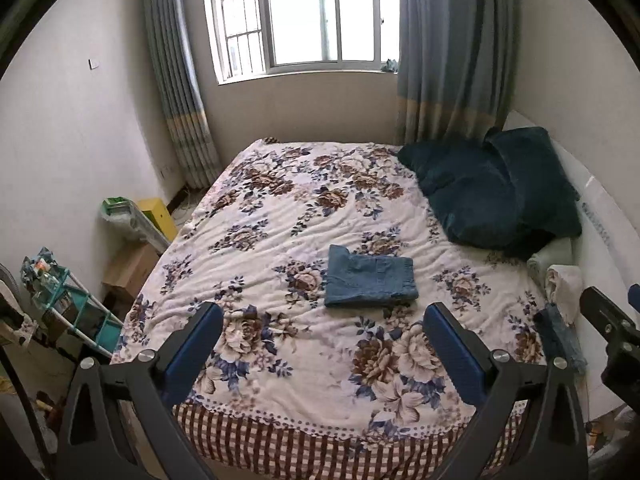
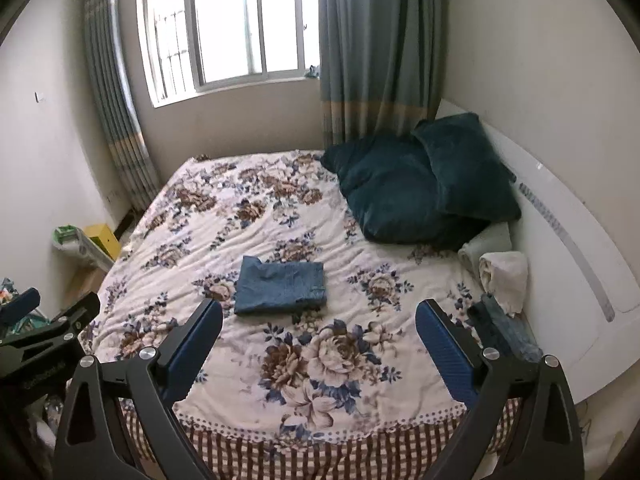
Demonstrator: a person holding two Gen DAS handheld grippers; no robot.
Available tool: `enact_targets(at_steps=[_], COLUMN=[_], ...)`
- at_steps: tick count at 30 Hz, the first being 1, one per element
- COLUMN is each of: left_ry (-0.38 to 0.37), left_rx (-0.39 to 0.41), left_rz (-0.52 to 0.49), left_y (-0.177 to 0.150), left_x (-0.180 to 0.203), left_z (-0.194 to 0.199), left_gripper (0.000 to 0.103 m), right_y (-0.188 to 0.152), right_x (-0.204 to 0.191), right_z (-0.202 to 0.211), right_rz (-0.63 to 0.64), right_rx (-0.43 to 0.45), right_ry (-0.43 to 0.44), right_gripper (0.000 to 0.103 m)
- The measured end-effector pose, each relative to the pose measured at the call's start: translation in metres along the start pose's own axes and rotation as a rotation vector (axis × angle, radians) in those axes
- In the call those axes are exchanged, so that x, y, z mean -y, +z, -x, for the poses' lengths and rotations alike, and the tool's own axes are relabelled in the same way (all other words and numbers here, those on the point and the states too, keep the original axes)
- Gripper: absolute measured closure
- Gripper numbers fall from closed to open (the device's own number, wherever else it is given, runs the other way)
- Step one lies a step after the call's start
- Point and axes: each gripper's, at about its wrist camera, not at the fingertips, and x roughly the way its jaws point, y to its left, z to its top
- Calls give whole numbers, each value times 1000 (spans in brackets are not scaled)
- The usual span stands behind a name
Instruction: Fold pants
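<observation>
— Floral bedspread (image 1: 280,224) fills the frame; where are the pants (image 1: 370,282)?
— Folded, lying at its centre, well ahead of both tools.
— And the grippers?
— Left gripper (image 1: 323,338) spread wide, empty. Right gripper (image 2: 319,334) likewise, nothing between its fingers.

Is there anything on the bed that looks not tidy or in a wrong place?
Mostly tidy. The folded blue denim pants lie flat on the floral bedspread. One oddity: a crumpled piece of blue denim cloth lies unfolded at the bed's right edge, beside the rolled white towel.
</observation>
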Motion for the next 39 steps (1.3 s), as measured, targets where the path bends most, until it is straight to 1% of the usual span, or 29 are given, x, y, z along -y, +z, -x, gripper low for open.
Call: enact_targets(at_steps=[2, 4, 5, 8, 12, 21, 26, 39], left_ry=[-3, 12, 5, 16, 14, 11, 11, 16], left_rx=[-16, -25, -33, -40, -50, -54, -48, -31], left_rz=[1, -6, -6, -15, -16, -19, -12, -9], left_y=[0, 1, 0, 2, 4, 5, 6, 9], left_x=[2, 6, 7, 12, 16, 18, 16, 15], left_z=[-10, -16, -19, -25, -30, -30, -28, -21], left_gripper=[0, 0, 0, 0, 0, 0, 0, 0], right_y=[0, 0, -1, -2, -8, -14, -24, -26], right_x=[1, 1, 1, 2, 0, -2, -1, 2], right_z=[-13, -23, -28, -42, -51, -56, -56, -57], right_rz=[-2, 1, 0, -5, 2, 4, -4, -1], right_rx=[-14, -29, -33, -53, -65, -78, -81, -78], right_ry=[2, 1, 0, 2, -3, 1, -1, 1], right_gripper=[4, 4, 4, 4, 4, 4, 4, 4])
